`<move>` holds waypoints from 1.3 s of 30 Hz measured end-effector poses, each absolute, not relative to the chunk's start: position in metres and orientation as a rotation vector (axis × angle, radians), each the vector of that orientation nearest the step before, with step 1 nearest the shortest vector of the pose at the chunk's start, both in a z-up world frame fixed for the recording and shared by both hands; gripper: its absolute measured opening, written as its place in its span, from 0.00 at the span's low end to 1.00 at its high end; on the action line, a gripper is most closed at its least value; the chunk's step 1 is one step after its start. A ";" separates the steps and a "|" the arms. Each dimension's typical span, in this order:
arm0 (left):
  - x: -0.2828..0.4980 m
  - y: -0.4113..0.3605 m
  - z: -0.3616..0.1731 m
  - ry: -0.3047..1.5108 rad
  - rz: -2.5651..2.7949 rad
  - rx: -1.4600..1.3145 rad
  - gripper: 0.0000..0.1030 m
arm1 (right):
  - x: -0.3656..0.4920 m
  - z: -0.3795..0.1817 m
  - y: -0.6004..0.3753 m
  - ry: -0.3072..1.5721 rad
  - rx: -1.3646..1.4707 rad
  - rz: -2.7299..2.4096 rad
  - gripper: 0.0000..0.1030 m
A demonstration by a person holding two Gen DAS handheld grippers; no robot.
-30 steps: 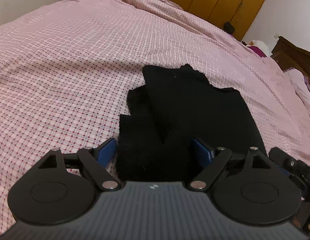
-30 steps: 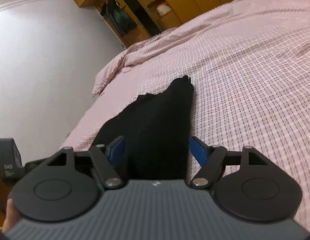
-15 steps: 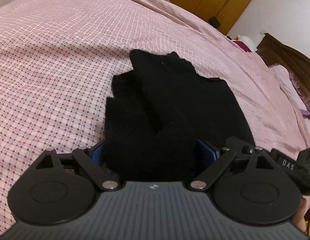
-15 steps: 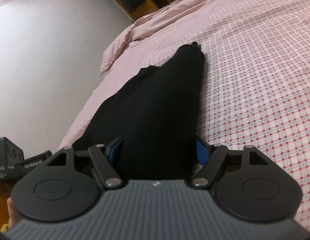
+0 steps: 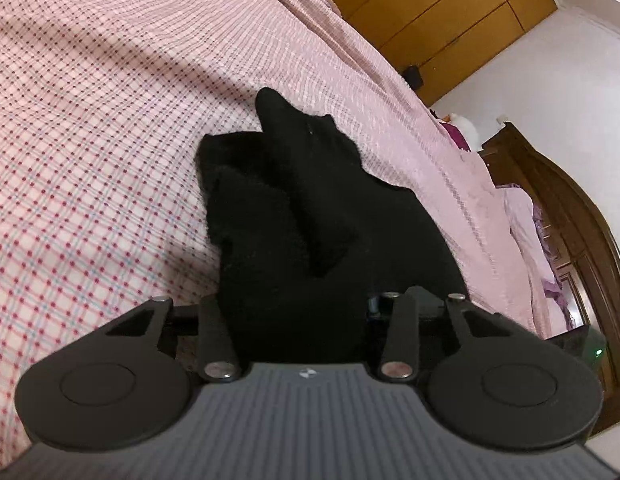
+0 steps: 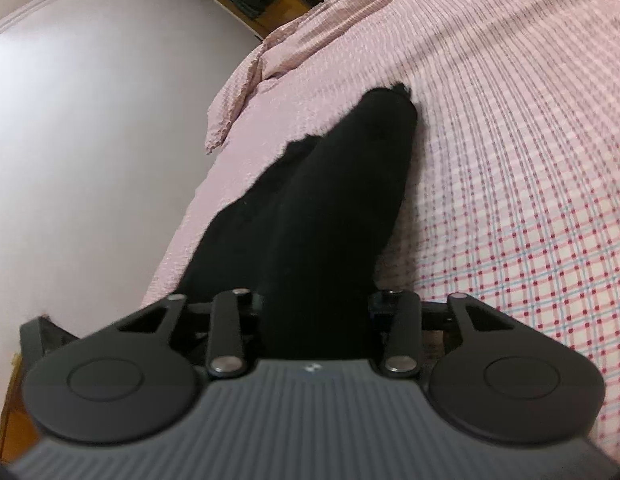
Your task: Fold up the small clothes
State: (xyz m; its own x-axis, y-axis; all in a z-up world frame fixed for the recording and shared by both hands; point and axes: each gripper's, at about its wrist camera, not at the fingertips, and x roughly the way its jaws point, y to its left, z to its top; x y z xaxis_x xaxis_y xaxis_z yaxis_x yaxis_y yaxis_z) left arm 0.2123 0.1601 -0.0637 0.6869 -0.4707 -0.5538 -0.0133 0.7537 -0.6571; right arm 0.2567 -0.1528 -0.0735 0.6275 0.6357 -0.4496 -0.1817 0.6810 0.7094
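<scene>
Pink checked bedspread (image 5: 89, 200), wooden wardrobe (image 5: 430, 12) behind; both grippers' fingers clamp black garment (image 5: 310, 220).

No readable text, label, brand or number in either view. Only a tiny round white mark on each gripper body, too small to make out.

Both wrist cams low, close, sharing black garment (image 5: 310, 220) on bed (image 5: 89, 160).
</scene>
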 end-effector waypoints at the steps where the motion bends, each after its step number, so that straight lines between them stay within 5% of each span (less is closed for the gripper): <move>1: 0.210 0.157 -0.060 0.783 -0.283 -0.683 0.45 | 0.255 -0.068 -0.154 0.750 0.669 0.517 0.38; 15: 0.109 0.073 -0.037 0.837 -0.380 -0.695 0.44 | 0.157 -0.018 -0.225 0.765 0.618 0.492 0.38; 26: 0.045 0.026 -0.048 0.888 -0.368 -0.534 0.45 | 0.088 -0.045 -0.256 0.788 0.589 0.404 0.37; 39: 0.029 0.020 -0.037 0.821 -0.263 -0.347 0.58 | 0.069 -0.063 -0.247 0.739 0.500 0.320 0.48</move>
